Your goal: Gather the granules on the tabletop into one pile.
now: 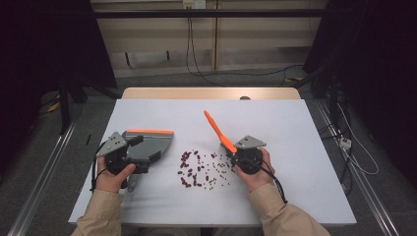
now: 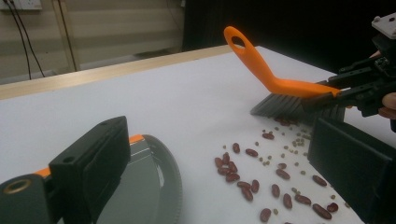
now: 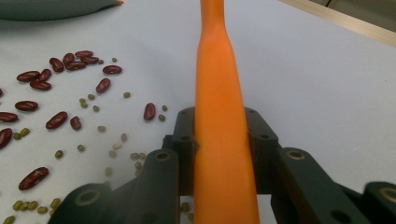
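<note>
Room: dark on both sides, pale wall panels at the back with a wall socket (image 1: 193, 4) and black cables (image 1: 189, 44) hanging to a grey floor. Metal rails run along the floor on either side of the bench.

Bench (image 1: 295, 128): a white sheet covers the top; a strip of bare wood shows along the far edge. The surface is flat and matte.

Dustpan (image 1: 150, 143): grey with an orange strip along its far edge, lies on the left half of the bench, mouth towards the spill. The left gripper (image 1: 129, 156) grips it at its near end; in the left gripper view its fingers (image 2: 91, 161) stand on either side of the pan's edge, clamped on it.

Hand brush (image 1: 220, 132): orange handle, tilted up and away, dark bristles down on the sheet at the right edge of the spill. The right gripper (image 1: 235, 155) holds it low on the handle, fingers (image 3: 159, 179) closed tight against both sides.

Spill: red kidney beans (image 1: 189, 169) and small green mung beans (image 1: 220, 169) are scattered loosely on the sheet between dustpan and brush, nearer the brush and well apart from the pan's mouth.
</note>
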Demonstrator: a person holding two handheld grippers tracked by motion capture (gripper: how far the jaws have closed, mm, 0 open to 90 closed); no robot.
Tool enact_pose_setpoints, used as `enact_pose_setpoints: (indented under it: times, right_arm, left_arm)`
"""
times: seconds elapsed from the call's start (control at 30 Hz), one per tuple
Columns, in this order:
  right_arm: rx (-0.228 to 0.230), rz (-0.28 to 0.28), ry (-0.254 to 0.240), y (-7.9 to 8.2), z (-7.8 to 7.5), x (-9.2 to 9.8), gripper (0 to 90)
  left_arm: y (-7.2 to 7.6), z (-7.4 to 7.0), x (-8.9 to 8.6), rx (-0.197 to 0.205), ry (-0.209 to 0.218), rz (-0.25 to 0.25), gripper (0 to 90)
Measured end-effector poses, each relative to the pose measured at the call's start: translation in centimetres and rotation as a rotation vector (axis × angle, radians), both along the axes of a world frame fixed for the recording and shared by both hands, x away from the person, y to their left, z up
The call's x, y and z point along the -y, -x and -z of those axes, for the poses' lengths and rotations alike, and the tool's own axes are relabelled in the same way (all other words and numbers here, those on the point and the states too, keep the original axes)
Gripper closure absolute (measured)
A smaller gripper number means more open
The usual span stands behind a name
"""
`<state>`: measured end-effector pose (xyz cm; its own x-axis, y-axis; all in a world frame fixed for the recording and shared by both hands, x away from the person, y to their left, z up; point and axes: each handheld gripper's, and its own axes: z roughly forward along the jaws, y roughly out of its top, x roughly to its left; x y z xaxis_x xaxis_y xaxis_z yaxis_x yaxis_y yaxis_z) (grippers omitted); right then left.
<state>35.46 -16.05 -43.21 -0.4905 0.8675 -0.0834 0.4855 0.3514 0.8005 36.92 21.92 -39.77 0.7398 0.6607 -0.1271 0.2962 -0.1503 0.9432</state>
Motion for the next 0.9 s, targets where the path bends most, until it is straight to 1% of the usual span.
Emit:
enact_pose_setpoints:
  times: [0.1, 0.17, 0.2, 0.27, 0.47, 0.53, 0.57, 0.7, 0.9]
  right_arm:
    - [-0.002, -0.008, -0.014, 0.2, 0.0, -0.3, 70.9]
    - [-0.009, -0.015, -0.039, 0.2, -0.1, -0.6, 70.9]
    - [-0.01, -0.015, -0.041, 0.3, -0.1, -0.8, 70.9]
    - [-0.001, -0.022, -0.026, 0.3, -0.1, -1.2, 70.9]
    - [0.003, -0.034, -0.022, 0.4, -0.1, -2.0, 70.9]
    - [0.0, -0.043, -0.031, 0.5, -0.1, -2.3, 70.9]
    - [0.006, -0.045, -0.021, 0.5, -0.1, -2.5, 70.9]
    - [0.016, -0.057, -0.008, 0.6, 0.0, -3.2, 70.9]
    - [0.01, -0.069, -0.025, 0.6, -0.1, -3.4, 70.9]
  left_arm:
    - [0.0, 0.0, 0.0, 0.002, 0.0, -0.001, 6.0]
    - [0.0, 0.0, -0.1, 0.001, 0.0, -0.006, 6.0]
    - [0.0, 0.0, -0.1, 0.002, 0.0, -0.006, 6.0]
    - [0.0, -0.1, -0.1, 0.002, 0.0, -0.006, 6.0]
    - [0.0, 0.0, 0.0, 0.001, -0.002, -0.002, 6.0]
    - [0.0, 0.0, 0.0, 0.0, -0.002, -0.002, 6.0]
    - [0.0, 0.0, 0.0, 0.001, -0.002, -0.004, 6.0]
    - [0.0, 0.0, 0.0, 0.002, -0.001, -0.003, 5.9]
    - [0.0, 0.0, -0.1, 0.001, -0.002, -0.005, 5.9]
